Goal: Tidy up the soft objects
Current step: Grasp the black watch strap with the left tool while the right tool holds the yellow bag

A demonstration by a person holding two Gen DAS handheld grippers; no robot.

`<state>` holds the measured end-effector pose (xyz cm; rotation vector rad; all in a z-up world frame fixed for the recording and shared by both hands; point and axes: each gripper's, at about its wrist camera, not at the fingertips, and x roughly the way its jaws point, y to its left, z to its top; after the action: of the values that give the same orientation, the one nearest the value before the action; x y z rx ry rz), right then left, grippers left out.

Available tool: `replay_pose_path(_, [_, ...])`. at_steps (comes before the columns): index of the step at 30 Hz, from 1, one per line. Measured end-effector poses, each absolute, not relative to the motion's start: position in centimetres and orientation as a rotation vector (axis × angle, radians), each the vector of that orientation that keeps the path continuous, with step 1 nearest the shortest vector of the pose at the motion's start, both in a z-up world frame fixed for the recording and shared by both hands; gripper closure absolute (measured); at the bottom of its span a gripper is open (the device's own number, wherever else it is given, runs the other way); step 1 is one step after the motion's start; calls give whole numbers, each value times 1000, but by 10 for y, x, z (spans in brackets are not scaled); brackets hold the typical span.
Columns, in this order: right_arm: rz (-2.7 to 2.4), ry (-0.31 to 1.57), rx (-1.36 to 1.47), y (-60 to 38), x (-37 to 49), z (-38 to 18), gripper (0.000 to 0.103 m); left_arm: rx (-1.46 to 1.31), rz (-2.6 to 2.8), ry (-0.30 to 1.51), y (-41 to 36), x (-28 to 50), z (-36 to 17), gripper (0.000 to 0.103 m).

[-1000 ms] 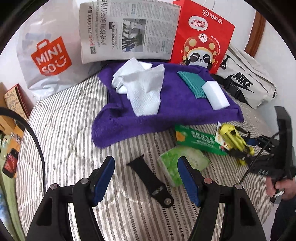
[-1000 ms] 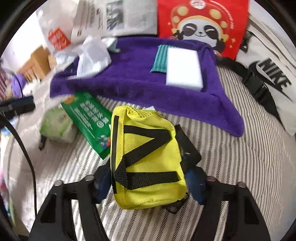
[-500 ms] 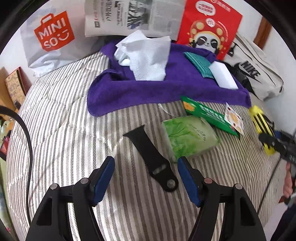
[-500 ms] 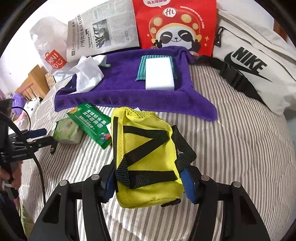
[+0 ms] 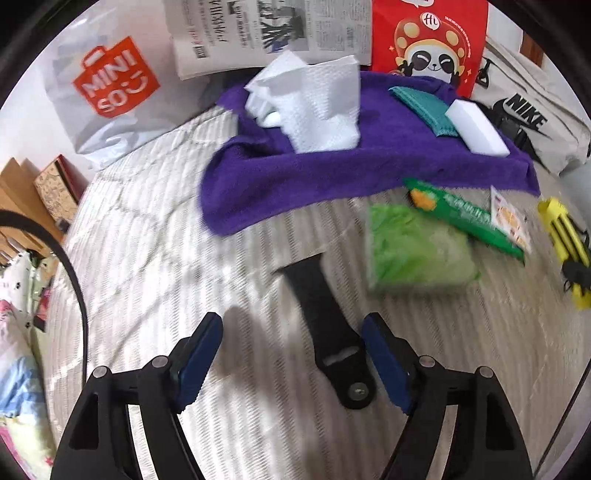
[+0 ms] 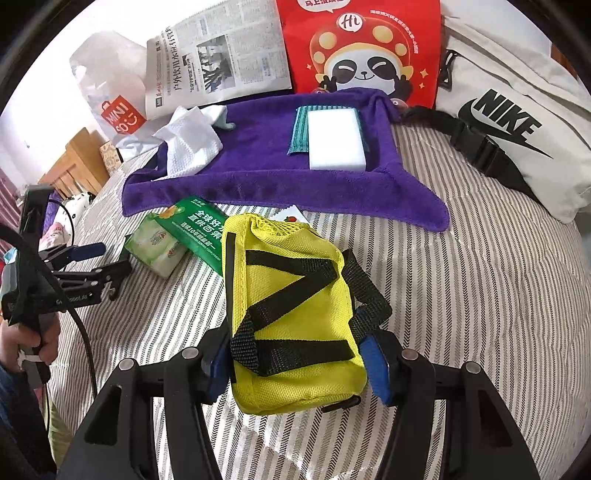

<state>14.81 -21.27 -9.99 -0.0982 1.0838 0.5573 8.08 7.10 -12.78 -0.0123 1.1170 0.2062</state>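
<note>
Right gripper (image 6: 295, 363) pinches the yellow pouch (image 6: 291, 317) from both sides, blue pads pressed against its lower end; black webbing straps cross the pouch face and a strap loop hangs off its right side. The pouch sits over the striped bed cover (image 6: 480, 295), roughly mid-bed, just in front of the purple towel (image 6: 258, 173).

Left gripper (image 5: 291, 350) has its jaws opening, spread wide and pointing down at the bed cover. A black strap (image 5: 325, 321) lies flat between the pads, its buckle end close to the right pad; pads not pressing it.

Green tissue pack (image 5: 417, 251) lies just beyond the strap, touching the green packet (image 5: 465, 218) that leans along its far side.

On the towel, toward the bed's far edge: crumpled white paper towel (image 5: 321, 107), a teal cloth (image 5: 421, 107) and a white sponge block (image 5: 476, 125) partly over it.

Along the far edge stand a Miniso bag (image 5: 110, 85), newspaper (image 5: 266, 33), red panda bag (image 5: 428, 44), and Nike bag (image 5: 535, 107).

A hand (image 6: 26, 343) grips the left gripper's handle.
</note>
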Motion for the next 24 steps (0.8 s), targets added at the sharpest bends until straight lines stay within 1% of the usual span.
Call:
replay_pose_path(3, [556, 1077, -95, -215, 147, -98, 44, -50, 244, 1129, 88, 74, -126, 25])
replay_pose_path(6, [554, 1076, -87, -216, 147, -99, 44, -81, 217, 1117, 88, 75, -127, 30])
replay_pose_path(7, [554, 1076, -82, -216, 148, -99, 44, -87, 193, 1111, 85, 76, -128, 38])
replay_pose_path(8, [556, 1079, -76, -215, 149, -99, 44, -91, 161, 1092, 81, 77, -127, 44])
replay_pose_path(10, [557, 1082, -74, -215, 149, -100, 44, -79, 134, 1074, 74, 77, -126, 66])
replay_pose_path(11, [556, 1083, -77, -214, 148, -100, 44, -73, 127, 1068, 72, 78, -125, 76])
replay_pose_path(12, [556, 1084, -80, -214, 148, -100, 44, -78, 118, 1067, 72, 78, -124, 83])
replay_pose_path(20, [542, 1085, -68, -220, 149, -99, 44, -61, 96, 1067, 73, 78, -125, 82])
replay_pose_path(24, [540, 1094, -72, -217, 152, -102, 44, -80, 91, 1067, 74, 79, -124, 83])
